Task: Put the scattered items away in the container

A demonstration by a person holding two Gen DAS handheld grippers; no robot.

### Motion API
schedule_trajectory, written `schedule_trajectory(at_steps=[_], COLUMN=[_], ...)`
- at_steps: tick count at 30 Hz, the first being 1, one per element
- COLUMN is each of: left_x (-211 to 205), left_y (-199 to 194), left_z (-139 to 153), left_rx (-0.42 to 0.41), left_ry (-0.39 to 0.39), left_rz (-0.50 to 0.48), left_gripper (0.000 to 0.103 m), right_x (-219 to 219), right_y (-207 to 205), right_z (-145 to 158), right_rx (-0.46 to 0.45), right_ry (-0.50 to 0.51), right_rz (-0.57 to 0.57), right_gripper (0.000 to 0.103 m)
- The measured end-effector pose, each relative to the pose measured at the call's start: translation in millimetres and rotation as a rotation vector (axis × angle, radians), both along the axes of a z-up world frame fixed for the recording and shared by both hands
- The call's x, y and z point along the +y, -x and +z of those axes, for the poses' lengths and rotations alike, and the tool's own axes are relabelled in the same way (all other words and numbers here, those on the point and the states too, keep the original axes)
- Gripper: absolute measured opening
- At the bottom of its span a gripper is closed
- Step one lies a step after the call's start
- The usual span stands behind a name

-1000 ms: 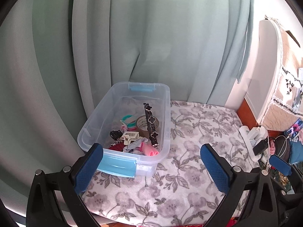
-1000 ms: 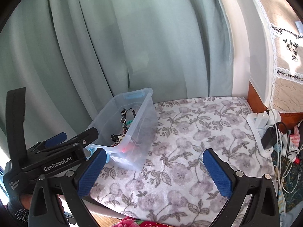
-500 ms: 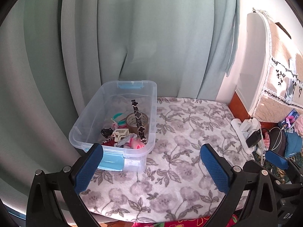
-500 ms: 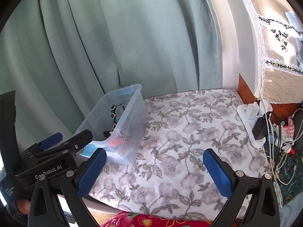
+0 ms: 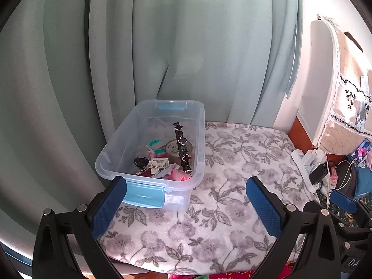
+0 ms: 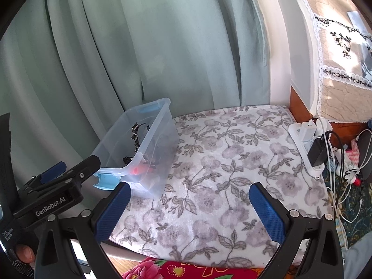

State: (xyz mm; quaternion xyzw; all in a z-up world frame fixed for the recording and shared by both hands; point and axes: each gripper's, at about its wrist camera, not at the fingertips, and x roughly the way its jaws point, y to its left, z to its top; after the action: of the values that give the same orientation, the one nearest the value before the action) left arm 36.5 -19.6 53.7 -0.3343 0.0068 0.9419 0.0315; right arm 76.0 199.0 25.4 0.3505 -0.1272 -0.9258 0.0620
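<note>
A clear plastic container (image 5: 121, 144) with light blue latches sits on the left of a floral cloth (image 5: 232, 162). Inside lie a black clover strap (image 5: 182, 144), a tape roll (image 5: 172, 147), teal hair ties (image 5: 155, 145), a white claw clip (image 5: 159, 164), a pink item (image 5: 179, 175) and other small things. My left gripper (image 5: 186, 205) is open and empty, held back from the container's near end. My right gripper (image 6: 190, 211) is also open and empty over the cloth; the container (image 6: 160, 125) lies to its far left. The left gripper's body (image 6: 53, 193) shows in the right wrist view.
Green curtains (image 5: 162, 46) hang behind the surface. A white power strip (image 6: 307, 146) with plugs and cables sits by the right edge. A lace-covered white appliance (image 6: 337, 58) stands at the right. A red floral fabric (image 6: 186, 269) lies under the cloth's front edge.
Both grippers have pulled back and away from the container, which now looks smaller and farther. Both stayed open and empty.
</note>
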Motion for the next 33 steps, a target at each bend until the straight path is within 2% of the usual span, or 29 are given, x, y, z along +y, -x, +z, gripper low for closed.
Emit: schedule_trajectory(at_steps=[14, 28, 33], left_x=[-8.5, -27.5, -36.5], left_y=[3.6, 28.3, 32.0], left_z=[-11.9, -12.2, -10.4], left_rx=[-0.012, -0.013, 0.003], left_ry=[-0.004, -0.002, -0.028], left_rz=[0.006, 0.042, 0.043], left_gripper=[0.102, 0.102, 0.102], right_x=[-17.6, -36.1, -43.8], right_y=[8.6, 45.5, 53.7], right_z=[-5.5, 3.2, 3.7], right_rx=[-0.007, -0.009, -0.010], right_ry=[-0.059, -0.122, -0.125], right_rz=[0.020, 0.036, 0.045], right_gripper=[0.103, 0.103, 0.103])
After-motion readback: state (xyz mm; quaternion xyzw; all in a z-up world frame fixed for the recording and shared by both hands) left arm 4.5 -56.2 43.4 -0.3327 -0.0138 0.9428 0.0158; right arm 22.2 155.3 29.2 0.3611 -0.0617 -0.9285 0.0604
